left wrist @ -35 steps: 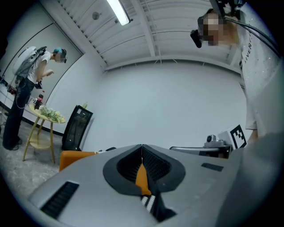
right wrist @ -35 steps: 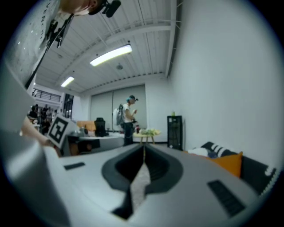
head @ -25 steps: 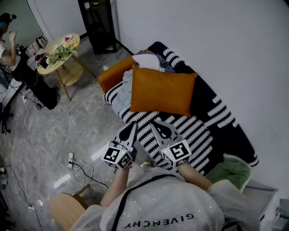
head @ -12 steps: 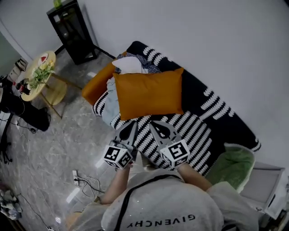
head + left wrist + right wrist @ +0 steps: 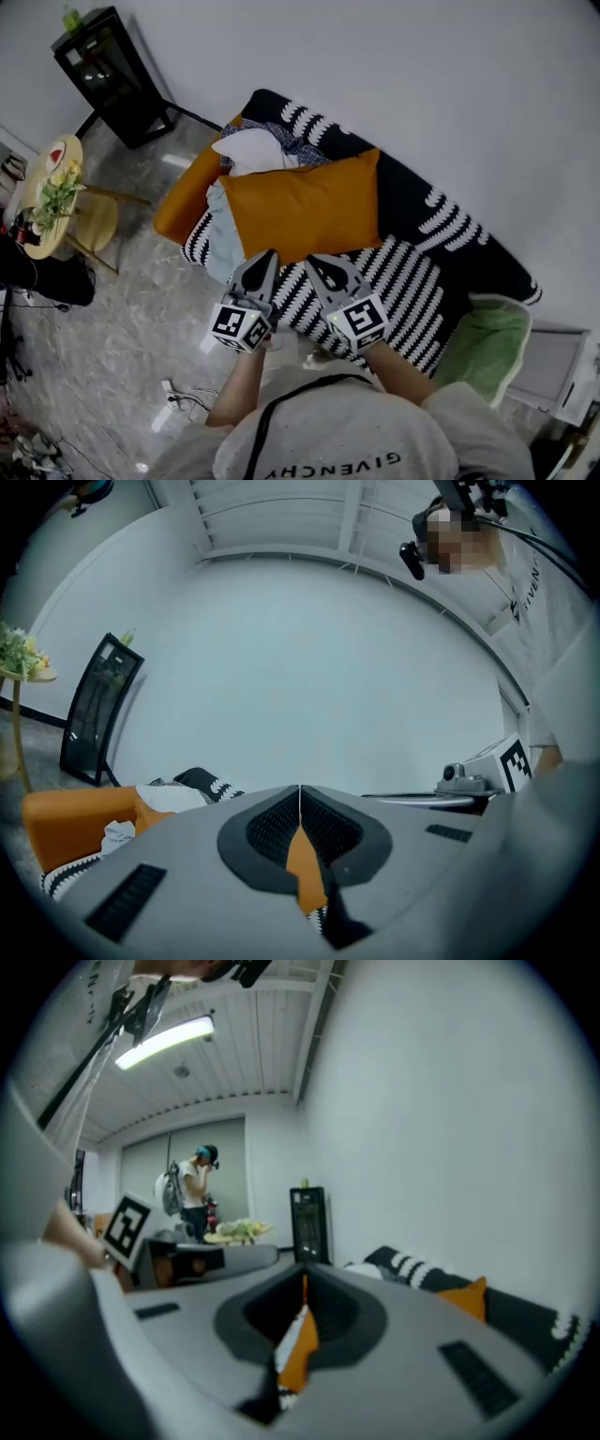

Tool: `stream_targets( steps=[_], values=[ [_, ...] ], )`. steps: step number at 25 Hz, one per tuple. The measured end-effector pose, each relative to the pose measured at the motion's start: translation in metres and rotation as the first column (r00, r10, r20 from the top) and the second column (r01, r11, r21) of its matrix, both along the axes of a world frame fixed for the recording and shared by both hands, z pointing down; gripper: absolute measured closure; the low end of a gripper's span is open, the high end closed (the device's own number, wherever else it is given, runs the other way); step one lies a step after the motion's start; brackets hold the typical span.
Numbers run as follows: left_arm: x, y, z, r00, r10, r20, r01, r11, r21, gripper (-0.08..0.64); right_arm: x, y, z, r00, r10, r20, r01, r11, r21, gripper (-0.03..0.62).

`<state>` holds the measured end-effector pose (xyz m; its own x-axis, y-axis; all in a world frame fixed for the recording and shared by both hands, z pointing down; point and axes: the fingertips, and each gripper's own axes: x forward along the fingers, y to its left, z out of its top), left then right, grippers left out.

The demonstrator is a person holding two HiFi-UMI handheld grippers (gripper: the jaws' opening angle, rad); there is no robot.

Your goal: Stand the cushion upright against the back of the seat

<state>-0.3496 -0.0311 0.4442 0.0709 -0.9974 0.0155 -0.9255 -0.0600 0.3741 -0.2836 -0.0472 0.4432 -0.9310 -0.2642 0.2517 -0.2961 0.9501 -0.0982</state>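
Note:
A large orange cushion (image 5: 302, 208) lies across the seat of a sofa (image 5: 412, 281) covered in black with white stripes; its far edge is toward the backrest. In the head view both grippers point at the cushion's near edge. My left gripper (image 5: 267, 256) is shut and empty near the cushion's front left corner. The right gripper (image 5: 313, 262) is shut and empty beside it. In the left gripper view the jaws (image 5: 300, 791) meet, and orange cushion (image 5: 306, 866) shows through the gap below them. Past the shut jaws (image 5: 305, 1281) in the right gripper view a cushion corner (image 5: 469, 1296) sticks up.
An orange bolster (image 5: 183, 197), white and plaid clothes (image 5: 255, 150) and a pale cloth (image 5: 223, 234) crowd the sofa's left end. A green seat (image 5: 487, 345) stands at the right. A black cabinet (image 5: 103, 66), a round table (image 5: 52, 187) and floor cables (image 5: 183, 398) lie to the left.
Both grippers have moved forward toward the sofa together, and their tips now reach the cushion's near edge. The jaws stayed shut. The cushion has not moved.

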Motion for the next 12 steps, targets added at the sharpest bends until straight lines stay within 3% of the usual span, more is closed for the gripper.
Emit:
stream_targets(
  steps=[12],
  values=[
    [-0.119,-0.044,0.084,0.998,-0.054,-0.013,0.052,0.988,-0.147,0.534,-0.092,-0.054,0.062,0.996,0.051,-0.079,-0.055,0.997,-0.052,0.574]
  ],
)
